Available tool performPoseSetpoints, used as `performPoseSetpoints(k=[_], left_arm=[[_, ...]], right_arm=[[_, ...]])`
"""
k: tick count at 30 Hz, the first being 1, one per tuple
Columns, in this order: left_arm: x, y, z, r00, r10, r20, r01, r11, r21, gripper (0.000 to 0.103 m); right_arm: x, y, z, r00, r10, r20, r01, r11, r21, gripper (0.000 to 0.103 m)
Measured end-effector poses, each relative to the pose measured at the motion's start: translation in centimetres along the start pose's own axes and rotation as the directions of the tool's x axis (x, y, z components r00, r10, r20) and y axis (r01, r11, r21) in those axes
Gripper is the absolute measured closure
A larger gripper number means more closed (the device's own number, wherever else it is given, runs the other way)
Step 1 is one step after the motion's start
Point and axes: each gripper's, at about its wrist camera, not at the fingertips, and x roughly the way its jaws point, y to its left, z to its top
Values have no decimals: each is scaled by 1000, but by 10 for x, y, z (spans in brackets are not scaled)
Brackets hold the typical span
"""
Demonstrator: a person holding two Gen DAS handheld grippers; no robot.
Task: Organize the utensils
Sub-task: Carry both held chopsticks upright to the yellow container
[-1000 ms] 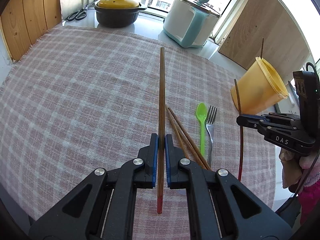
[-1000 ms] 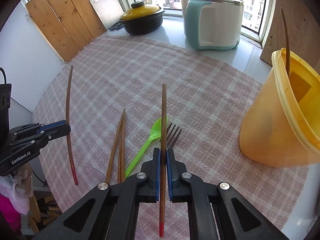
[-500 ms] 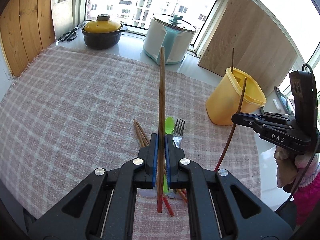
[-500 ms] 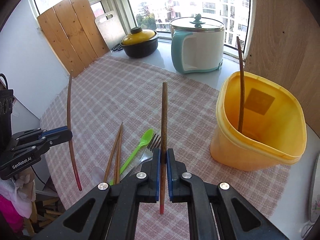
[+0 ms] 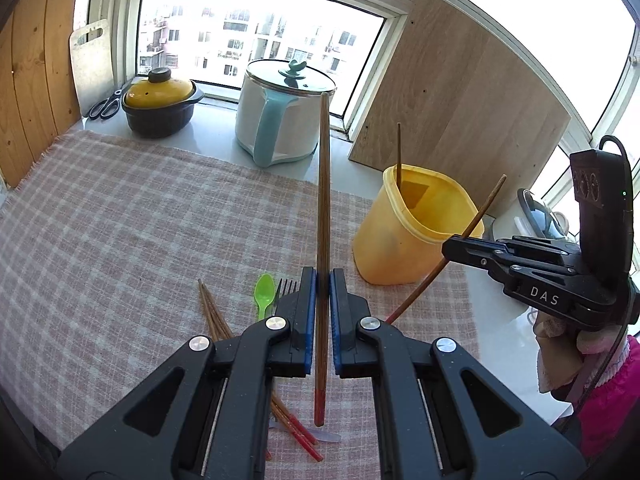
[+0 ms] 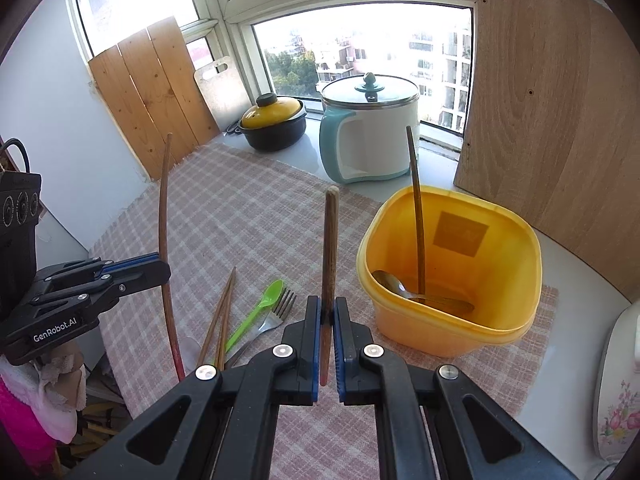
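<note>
- The left gripper [image 5: 322, 280] had its fingers clamped on a brown wooden chopstick [image 5: 323, 200] with a red tip, held upright above the bench [image 5: 120, 220].
- The right gripper [image 6: 327, 308] pinched a matching chopstick [image 6: 329, 248] the same way, at nine o'clock from the tub.
- A pink checked cloth [image 6: 248, 216] covered the bench; a sunny window [image 6: 360, 48] lay at twelve o'clock.
- Two chopsticks [image 6: 222, 312], a green spoon [image 6: 260, 312] and a fork [image 6: 276, 312] lay on the cloth.
- A yellow tub [image 6: 448, 320] at two o'clock held one leaning chopstick and two spoons.
</note>
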Motion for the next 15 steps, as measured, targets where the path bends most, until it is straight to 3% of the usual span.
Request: performPoseSetpoints(k=[15], left_arm=[[3,-59,51,994,-68,85,64,997,50,99]], right_arm=[[-68,-33,28,990,38,138,-39,999,6,100]])
